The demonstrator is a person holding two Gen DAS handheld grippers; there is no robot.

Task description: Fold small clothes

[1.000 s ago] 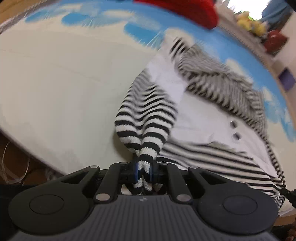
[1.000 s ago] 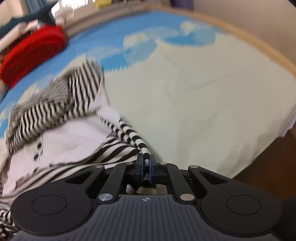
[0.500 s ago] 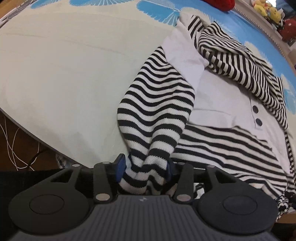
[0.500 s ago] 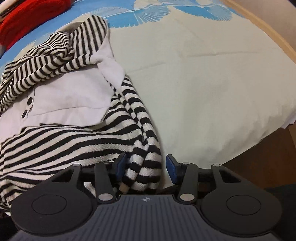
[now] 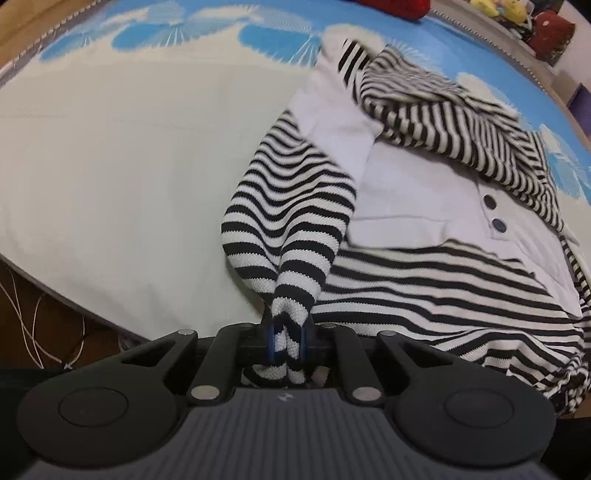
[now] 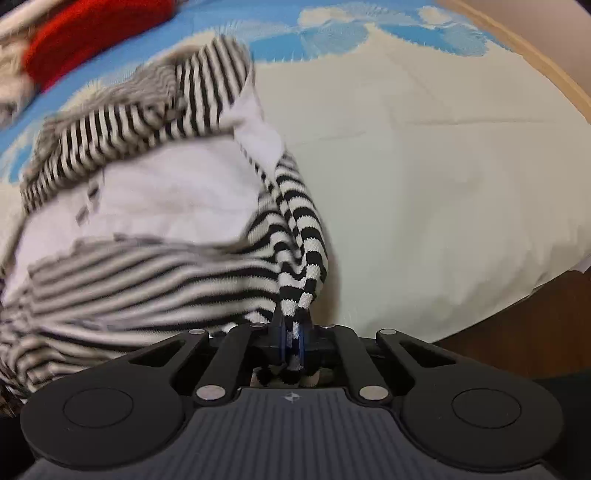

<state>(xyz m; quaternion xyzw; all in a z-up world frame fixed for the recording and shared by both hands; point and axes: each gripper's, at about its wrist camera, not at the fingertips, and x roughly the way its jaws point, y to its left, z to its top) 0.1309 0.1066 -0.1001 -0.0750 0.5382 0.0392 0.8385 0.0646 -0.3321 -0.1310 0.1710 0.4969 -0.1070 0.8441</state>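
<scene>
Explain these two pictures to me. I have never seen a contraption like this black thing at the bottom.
The black shape is a hand-held gripper; a person carries one in each hand, each with a camera looking along its two fingers. One picture comes from the left gripper, the other from the right gripper. Both are shut on cuffs of a black-and-white striped sweater with a white buttoned chest panel. It lies on a cream and blue cloth. A red garment sits further back.

Left gripper (image 5: 286,341) and right gripper (image 6: 291,343) alike, matte black linkage arms with silver pivot screws, round black discs at either side, ribbed dark grey housing bearing a small pale logo, blue-edged fingertip pads (image 5: 271,339).
</scene>
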